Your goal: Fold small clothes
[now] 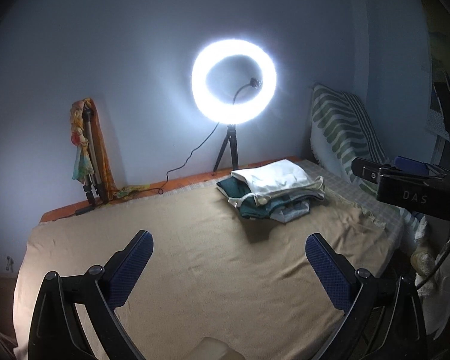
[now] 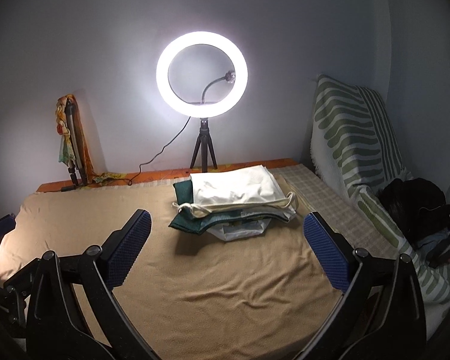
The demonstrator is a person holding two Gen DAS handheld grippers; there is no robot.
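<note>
A stack of folded small clothes (image 1: 270, 193) lies at the far middle-right of the tan blanket (image 1: 195, 270); a white piece with drawstrings is on top, green and pale pieces below. It also shows in the right wrist view (image 2: 234, 201). My left gripper (image 1: 229, 249) is open and empty, above the blanket in front of the stack. My right gripper (image 2: 226, 234) is open and empty, just short of the stack, and its body shows at the right edge of the left wrist view (image 1: 411, 186). A dark heap of unfolded clothes (image 2: 420, 210) lies at the right.
A lit ring light on a small tripod (image 2: 202, 75) stands at the back edge, its cable trailing left. A folded tripod wrapped in a coloured scarf (image 2: 72, 144) leans on the wall at the left. A green-striped cushion (image 2: 354, 138) leans at the right.
</note>
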